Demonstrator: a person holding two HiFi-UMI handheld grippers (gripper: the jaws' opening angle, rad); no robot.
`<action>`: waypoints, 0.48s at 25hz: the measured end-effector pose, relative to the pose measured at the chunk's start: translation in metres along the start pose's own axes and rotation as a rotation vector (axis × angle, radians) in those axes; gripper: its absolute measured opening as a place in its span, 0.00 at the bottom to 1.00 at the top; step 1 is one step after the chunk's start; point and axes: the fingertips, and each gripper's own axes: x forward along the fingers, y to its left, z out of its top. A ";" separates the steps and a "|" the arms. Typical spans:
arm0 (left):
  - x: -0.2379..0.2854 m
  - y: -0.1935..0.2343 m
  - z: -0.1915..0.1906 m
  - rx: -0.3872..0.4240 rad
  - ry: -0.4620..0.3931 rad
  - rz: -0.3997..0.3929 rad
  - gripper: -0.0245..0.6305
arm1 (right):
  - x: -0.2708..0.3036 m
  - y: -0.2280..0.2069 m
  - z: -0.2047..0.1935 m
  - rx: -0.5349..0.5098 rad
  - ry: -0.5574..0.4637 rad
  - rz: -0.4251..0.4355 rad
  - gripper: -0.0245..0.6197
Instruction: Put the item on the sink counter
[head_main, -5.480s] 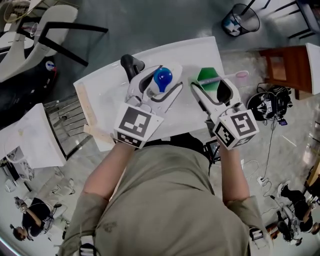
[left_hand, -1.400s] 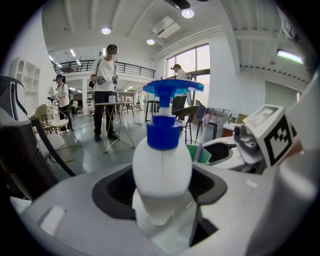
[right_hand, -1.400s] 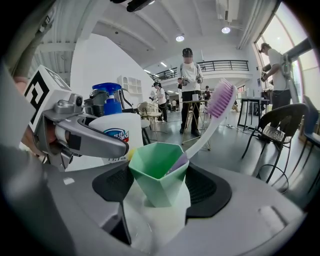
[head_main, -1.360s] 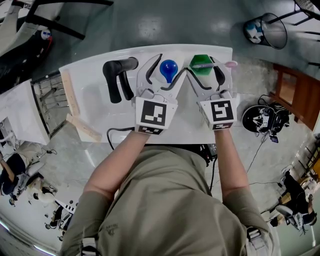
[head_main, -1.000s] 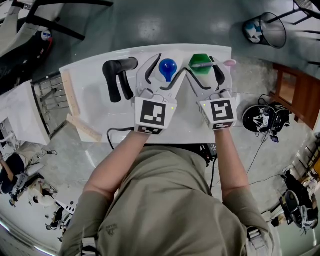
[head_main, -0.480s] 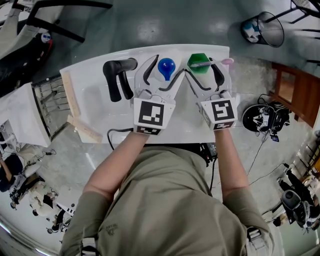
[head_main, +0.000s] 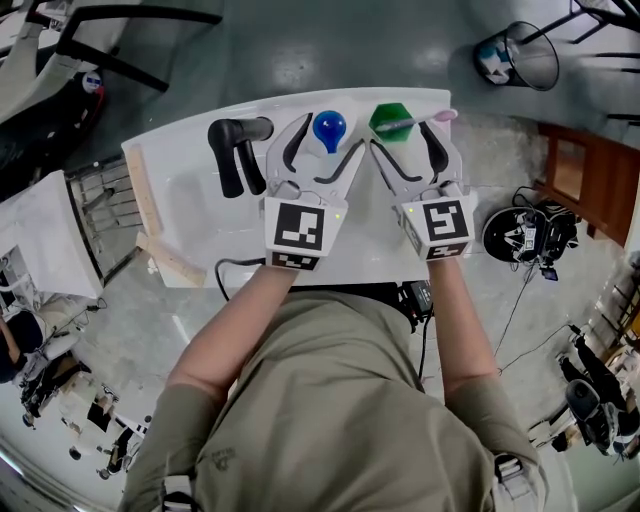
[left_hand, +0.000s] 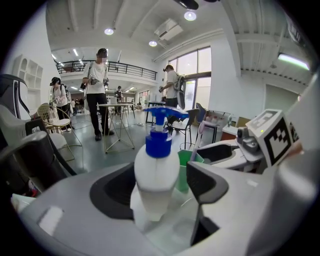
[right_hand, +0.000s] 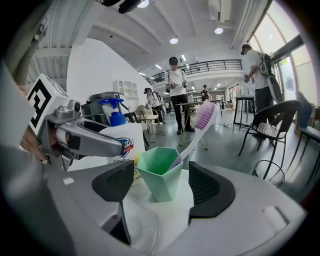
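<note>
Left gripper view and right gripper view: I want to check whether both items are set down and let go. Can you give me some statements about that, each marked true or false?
1. A white bottle with a blue pump stands between the left tool's jaws. True.
2. The green cup lies on its side. False: it stands upright on the white counter.
3. A toothbrush leans in the cup. True.
4. The right tool clamps the cup. False: its pads stand clear of the cup on both sides.
5. In the head view the bottle is to the right of the cup. False: it is to the left.
</note>
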 end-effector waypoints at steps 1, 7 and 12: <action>-0.002 0.000 0.001 -0.002 -0.002 0.000 0.50 | -0.002 0.000 0.001 0.000 -0.007 -0.003 0.55; -0.014 0.000 0.006 -0.015 -0.013 -0.001 0.50 | -0.013 0.001 0.005 0.005 -0.010 -0.032 0.55; -0.025 -0.001 0.006 -0.028 -0.021 -0.022 0.50 | -0.022 0.008 0.006 0.011 -0.013 -0.063 0.55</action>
